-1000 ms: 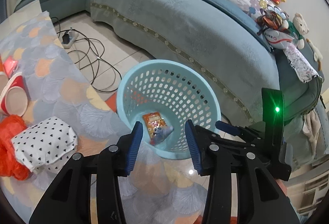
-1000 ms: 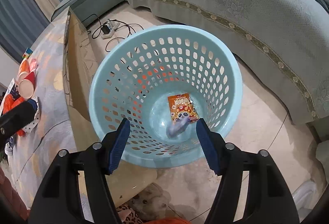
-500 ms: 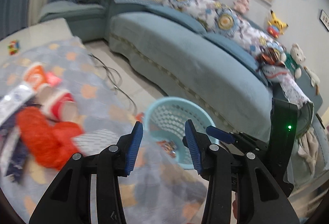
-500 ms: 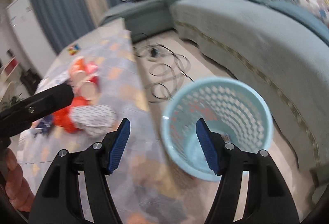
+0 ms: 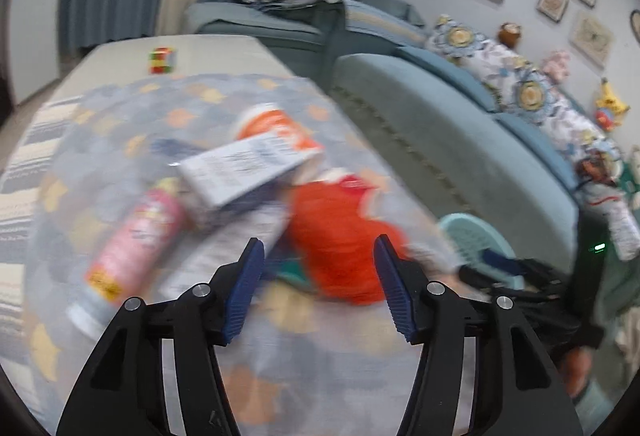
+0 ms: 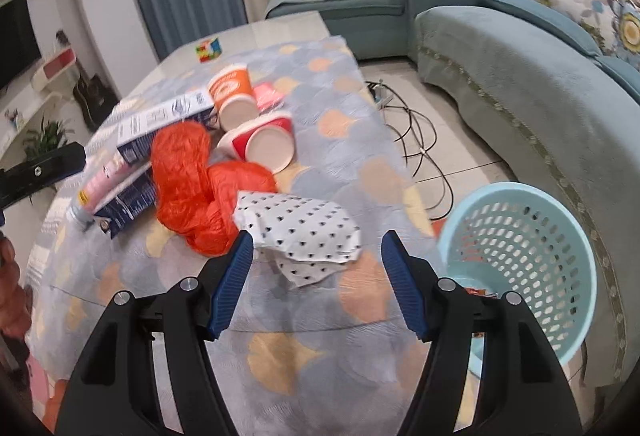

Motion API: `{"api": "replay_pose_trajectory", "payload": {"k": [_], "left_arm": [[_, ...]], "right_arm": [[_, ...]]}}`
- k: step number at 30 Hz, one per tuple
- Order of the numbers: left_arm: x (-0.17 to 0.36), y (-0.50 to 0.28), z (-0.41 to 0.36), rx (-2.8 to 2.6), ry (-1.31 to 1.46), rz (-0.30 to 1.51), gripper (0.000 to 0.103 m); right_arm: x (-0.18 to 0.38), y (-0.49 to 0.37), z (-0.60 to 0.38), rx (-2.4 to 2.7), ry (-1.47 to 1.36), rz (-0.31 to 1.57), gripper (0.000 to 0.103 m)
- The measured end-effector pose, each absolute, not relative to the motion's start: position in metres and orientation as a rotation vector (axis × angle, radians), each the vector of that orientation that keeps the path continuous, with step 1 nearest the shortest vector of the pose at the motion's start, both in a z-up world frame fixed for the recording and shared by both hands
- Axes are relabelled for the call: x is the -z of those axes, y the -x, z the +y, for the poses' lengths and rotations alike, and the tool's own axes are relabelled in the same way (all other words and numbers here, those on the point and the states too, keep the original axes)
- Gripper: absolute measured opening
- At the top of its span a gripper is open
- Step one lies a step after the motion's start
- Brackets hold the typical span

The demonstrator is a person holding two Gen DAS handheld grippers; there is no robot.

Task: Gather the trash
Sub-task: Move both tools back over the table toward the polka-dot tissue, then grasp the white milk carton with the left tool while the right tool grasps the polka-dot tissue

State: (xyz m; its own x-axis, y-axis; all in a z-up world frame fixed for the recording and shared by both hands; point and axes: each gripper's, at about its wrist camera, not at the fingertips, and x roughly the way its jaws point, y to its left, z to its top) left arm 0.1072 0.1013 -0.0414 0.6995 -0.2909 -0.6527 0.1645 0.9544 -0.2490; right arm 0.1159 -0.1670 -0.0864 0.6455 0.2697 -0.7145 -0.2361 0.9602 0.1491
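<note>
Trash lies on a patterned tablecloth point(image 6: 340, 164): an orange plastic bag point(image 6: 196, 184), a crumpled dotted white paper point(image 6: 304, 232), a red cup point(image 6: 264, 144), an orange cup point(image 6: 232, 92), blue-white boxes point(image 6: 160, 124) and a pink tube point(image 6: 104, 180). My right gripper point(image 6: 316, 280) is open and empty, just before the dotted paper. My left gripper point(image 5: 318, 290) is open and empty over the orange bag point(image 5: 336, 236), with the pink tube point(image 5: 132, 236) and a box point(image 5: 240, 168) to its left; that view is blurred. The light blue basket point(image 6: 520, 268) stands on the floor right of the table.
A blue sofa point(image 6: 540, 84) curves along the right. Black cables point(image 6: 416, 140) lie on the tile floor between table and sofa. A coloured cube point(image 6: 208, 50) sits at the table's far end. The other gripper's black body point(image 5: 532, 276) shows at the right of the left wrist view.
Both grippers have swung away from the basket to the table and the trash pile. The left gripper's jaws have opened wider. Nothing was picked up.
</note>
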Motion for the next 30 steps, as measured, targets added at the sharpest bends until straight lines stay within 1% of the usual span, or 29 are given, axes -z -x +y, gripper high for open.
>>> {"api": "replay_pose_trajectory", "payload": {"k": [2,3,7,8,9,11,14,17,19,21,22,24,25,27,30], "left_arm": [[0.052,-0.115,0.114,0.243,0.186,0.776,0.061],[0.059,-0.12,0.123,0.241,0.189,0.789,0.061],[0.079,-0.142,0.137,0.219,0.207,0.841,0.061],[0.084,-0.147,0.138,0.222,0.208,0.854,0.063],[0.088,-0.15,0.139,0.222,0.203,0.865,0.065],[0.095,-0.157,0.135,0.202,0.175,0.879,0.066],[0.102,-0.166,0.133,0.197,0.162,0.898,0.071],[0.108,-0.171,0.132,0.195,0.157,0.907,0.072],[0.109,-0.173,0.129,0.193,0.151,0.912,0.072],[0.11,-0.173,0.127,0.195,0.149,0.922,0.072],[0.111,-0.174,0.126,0.197,0.148,0.925,0.072],[0.112,-0.176,0.124,0.205,0.155,0.934,0.072],[0.114,-0.176,0.123,0.208,0.162,0.941,0.072],[0.117,-0.176,0.122,0.201,0.168,0.953,0.069],[0.12,-0.175,0.118,0.186,0.178,0.962,0.068]], "right_arm": [[0.093,-0.118,-0.159,-0.289,-0.018,0.825,0.064],[0.095,-0.119,-0.157,-0.288,-0.008,0.825,0.067],[0.101,-0.121,-0.149,-0.282,0.028,0.821,0.069],[0.102,-0.122,-0.148,-0.278,0.036,0.821,0.071],[0.104,-0.124,-0.146,-0.27,0.05,0.819,0.071],[0.107,-0.128,-0.142,-0.266,0.066,0.821,0.071],[0.111,-0.135,-0.139,-0.259,0.085,0.822,0.071],[0.113,-0.14,-0.136,-0.262,0.091,0.82,0.071],[0.115,-0.141,-0.135,-0.261,0.093,0.815,0.063],[0.116,-0.141,-0.135,-0.283,0.083,0.822,0.046],[0.117,-0.141,-0.134,-0.282,0.084,0.82,0.043],[0.118,-0.139,-0.133,-0.283,0.085,0.812,0.034],[0.117,-0.138,-0.133,-0.283,0.086,0.804,0.032],[0.114,-0.135,-0.133,-0.282,0.09,0.785,0.025],[0.111,-0.131,-0.135,-0.267,0.084,0.764,0.018]]}}
